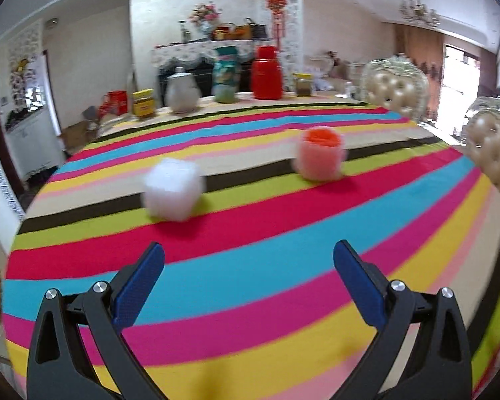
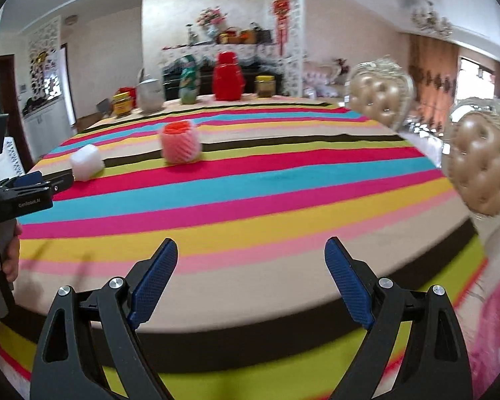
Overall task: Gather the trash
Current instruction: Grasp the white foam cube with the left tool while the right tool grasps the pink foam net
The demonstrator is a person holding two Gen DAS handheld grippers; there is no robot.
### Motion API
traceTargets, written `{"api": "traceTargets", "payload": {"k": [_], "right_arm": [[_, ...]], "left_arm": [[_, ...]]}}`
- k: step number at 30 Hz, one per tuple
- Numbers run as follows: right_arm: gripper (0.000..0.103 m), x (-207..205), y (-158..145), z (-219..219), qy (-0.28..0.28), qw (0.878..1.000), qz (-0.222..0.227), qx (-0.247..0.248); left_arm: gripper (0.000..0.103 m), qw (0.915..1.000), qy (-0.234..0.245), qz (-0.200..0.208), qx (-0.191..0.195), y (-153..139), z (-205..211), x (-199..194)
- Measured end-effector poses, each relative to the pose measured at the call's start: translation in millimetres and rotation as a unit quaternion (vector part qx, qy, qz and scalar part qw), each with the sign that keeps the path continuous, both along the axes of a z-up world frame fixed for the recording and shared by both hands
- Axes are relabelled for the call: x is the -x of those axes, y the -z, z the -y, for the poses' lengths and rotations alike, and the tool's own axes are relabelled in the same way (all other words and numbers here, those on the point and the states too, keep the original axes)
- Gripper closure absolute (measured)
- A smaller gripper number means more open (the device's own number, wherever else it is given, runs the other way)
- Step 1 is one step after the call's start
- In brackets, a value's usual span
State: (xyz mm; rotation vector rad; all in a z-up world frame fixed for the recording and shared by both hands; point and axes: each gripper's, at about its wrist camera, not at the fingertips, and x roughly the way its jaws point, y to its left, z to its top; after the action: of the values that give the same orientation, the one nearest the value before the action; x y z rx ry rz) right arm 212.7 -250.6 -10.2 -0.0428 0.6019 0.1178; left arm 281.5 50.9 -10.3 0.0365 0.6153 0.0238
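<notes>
Your left hand-held gripper point(image 1: 248, 263) wide, empty, low in frame | your right hand-held gripper point(image 2: 251, 260) wide, empty | white foam trash point(image 1: 173, 188) left of centre, pink foam net point(image 1: 320, 156) right, both on striped table point(image 1: 283, 266) | tufted chairs point(image 2: 378, 90) right edge, jars point(image 1: 266, 73) at far table edge.

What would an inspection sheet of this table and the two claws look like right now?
Surface: striped tablecloth covers the table, blurred.
Job's things: white foam lump and pink foam net sleeve lie apart on the cloth, both untouched.
Clutter: red canister, white kettle, green patterned container and yellow-lidded jars along the far edge.
Grippers: left claw open and empty; right claw open and empty, near the table's front edge.
Cables: nothing seen.
Surroundings: tufted chairs on the right, sideboard with flowers behind.
</notes>
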Motion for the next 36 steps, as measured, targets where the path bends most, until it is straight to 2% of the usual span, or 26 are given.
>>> {"api": "traceTargets", "payload": {"k": [8,15,19,23,27,28,31,34,36], "right_arm": [[0.018,-71.2,5.1,-50.5,-0.020,1.000,-0.020,0.011],[0.018,-138.2,18.1,-80.8,-0.024,0.999,-0.046,0.008],[0.018,-179.8,26.4,-97.4,-0.032,0.997,-0.069,0.001],[0.018,-216.1,35.3,-110.3,-0.032,0.995,-0.092,-0.005],[0.018,-240.9,39.8,-126.7,-0.036,0.994,-0.102,-0.005],[0.018,-245.7,40.4,-130.2,-0.038,0.994,-0.103,-0.005],[0.018,-263.6,41.3,-141.0,-0.039,0.994,-0.105,0.001],[0.018,-276.1,41.5,-146.4,-0.031,0.994,-0.106,0.003],[0.018,-281.1,42.6,-149.1,-0.026,0.994,-0.109,0.001]], "left_arm": [[0.005,0.9988,-0.042,-0.019,-0.018,10.4,-43.8,-42.7],[0.005,0.9958,-0.074,-0.045,-0.030,21.2,-54.4,-85.5],[0.005,0.9946,-0.081,-0.063,-0.014,27.6,-63.6,-108.9],[0.005,0.9933,-0.088,-0.073,-0.015,33.2,-71.5,-128.1],[0.006,0.9905,-0.095,-0.094,0.031,39.4,-90.6,-145.6],[0.008,0.9897,-0.095,-0.097,0.045,40.9,-95.6,-148.4],[0.032,0.9875,-0.084,-0.113,0.071,46.2,-100.7,-151.3],[0.033,0.9891,-0.076,-0.099,0.078,43.7,-102.0,-147.2],[0.033,0.9926,-0.066,-0.080,0.063,38.3,-95.3,-141.2]]}}
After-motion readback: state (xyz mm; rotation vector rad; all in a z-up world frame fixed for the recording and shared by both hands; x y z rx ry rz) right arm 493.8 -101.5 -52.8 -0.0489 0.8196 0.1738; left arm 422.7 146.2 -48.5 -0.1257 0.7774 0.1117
